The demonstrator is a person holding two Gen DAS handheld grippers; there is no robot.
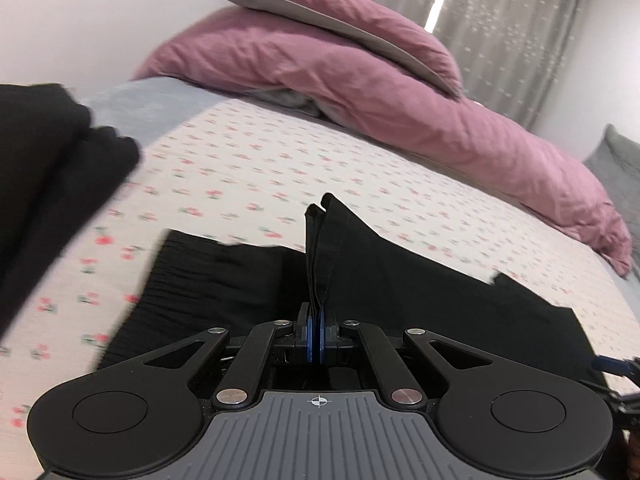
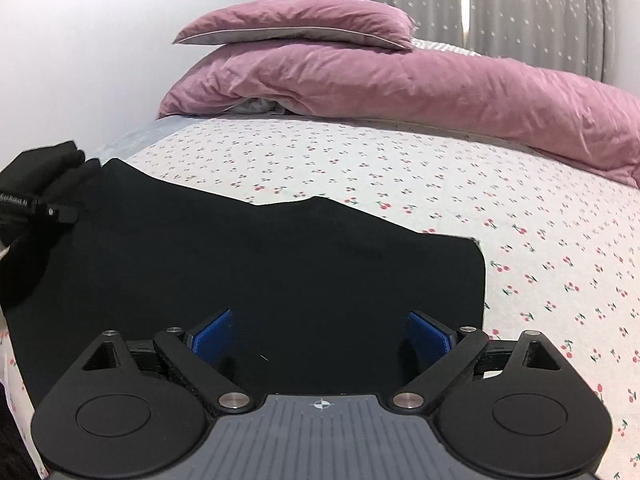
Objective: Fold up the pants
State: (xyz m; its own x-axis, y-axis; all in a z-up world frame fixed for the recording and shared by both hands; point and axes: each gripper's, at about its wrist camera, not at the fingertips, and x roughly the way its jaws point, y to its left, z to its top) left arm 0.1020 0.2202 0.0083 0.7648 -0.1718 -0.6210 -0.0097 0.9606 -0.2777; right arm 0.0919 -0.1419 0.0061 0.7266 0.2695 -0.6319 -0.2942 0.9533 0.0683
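The black pants (image 2: pixel 260 264) lie spread on a white bed sheet with a cherry print (image 2: pixel 400 168). My left gripper (image 1: pixel 316 334) is shut on a layered edge of the pants (image 1: pixel 320 256), and the pinched fabric stands up in a peak in front of the fingers. The rest of the pants (image 1: pixel 440 304) slopes away to the right. My right gripper (image 2: pixel 322 338) is open just above the pants, its blue pads (image 2: pixel 212 334) spread wide with black cloth between and below them. The left gripper (image 2: pixel 48 210) shows at the left edge of the right wrist view.
A pink duvet (image 1: pixel 360 92) and a pink pillow (image 2: pixel 296 24) are piled at the back of the bed. More black cloth (image 1: pixel 44 168) lies at the left. A wall and grey curtains (image 2: pixel 520 12) stand behind the bed.
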